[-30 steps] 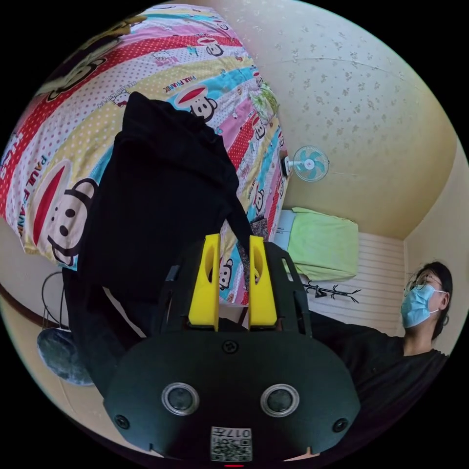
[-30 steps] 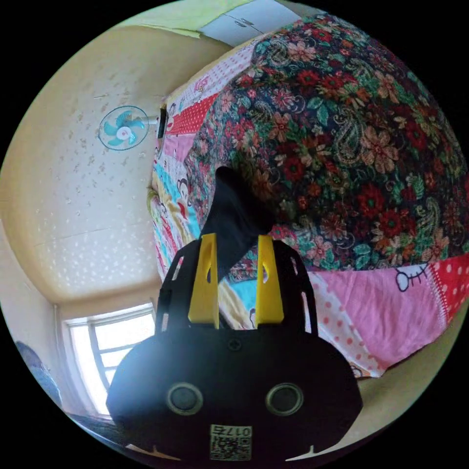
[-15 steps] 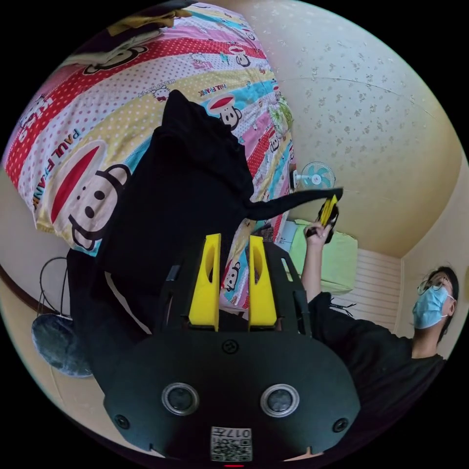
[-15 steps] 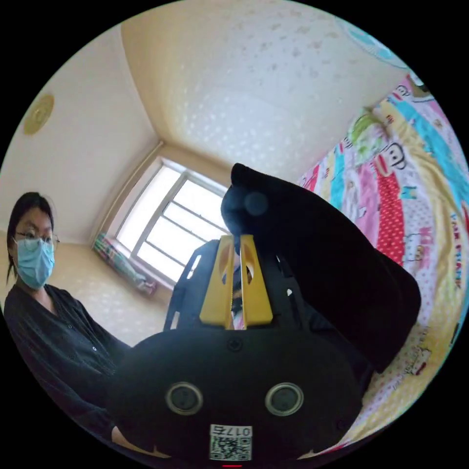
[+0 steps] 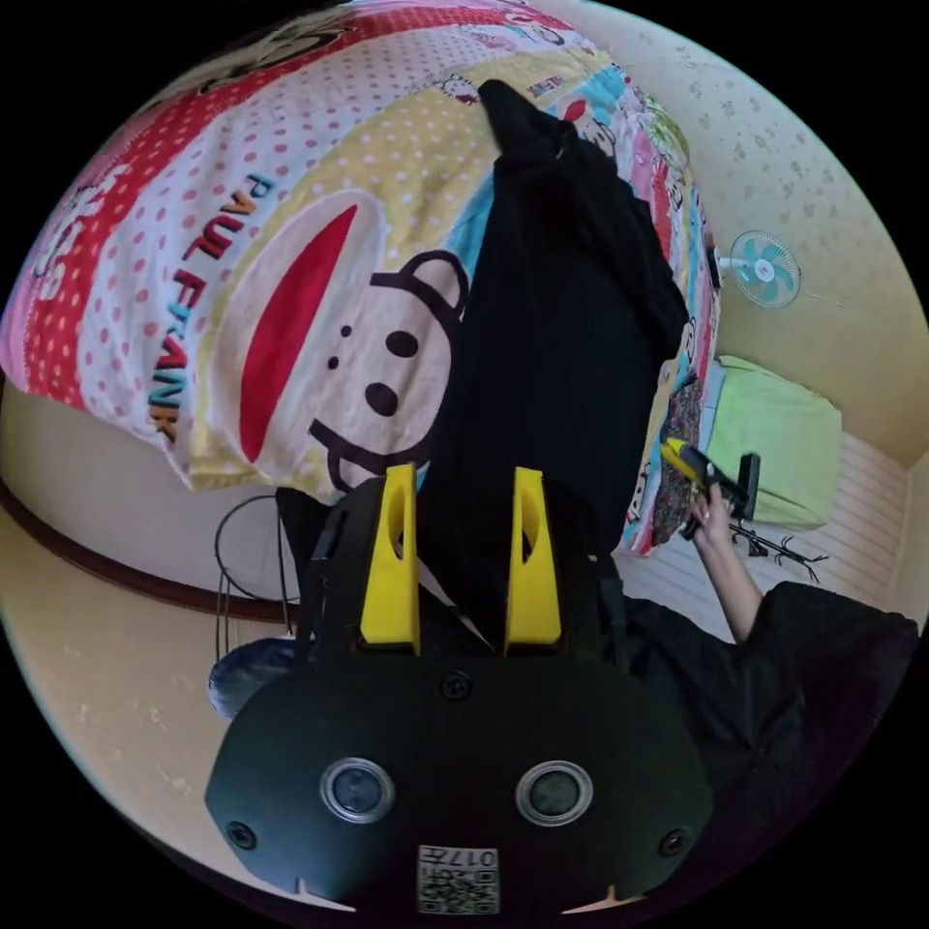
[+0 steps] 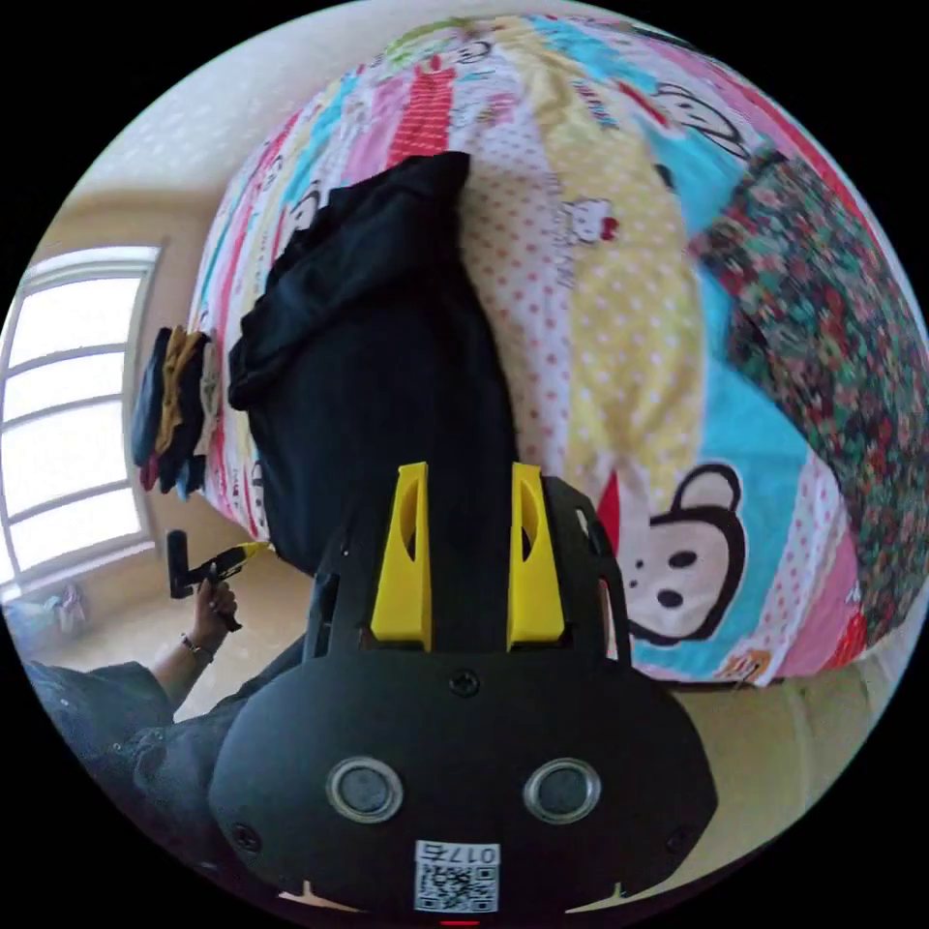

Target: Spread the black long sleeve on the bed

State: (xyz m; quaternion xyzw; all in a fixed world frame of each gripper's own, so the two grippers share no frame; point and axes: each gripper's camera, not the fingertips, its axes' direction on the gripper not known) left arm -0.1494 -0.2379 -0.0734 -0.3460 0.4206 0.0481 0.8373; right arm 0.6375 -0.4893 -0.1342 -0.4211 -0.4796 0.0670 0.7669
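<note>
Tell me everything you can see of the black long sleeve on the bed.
The black long sleeve is a plain, dark garment of soft, matte fabric. It lies on the cartoon-print bedsheet, stretched lengthwise but not yet flat: near its far end the cloth is bunched and folded over into thick creases. Its near end hangs over the edge of the bed. In both gripper views, the jaws of that view's own gripper stand apart in front of the cloth, and neither pair presses on it.
</note>
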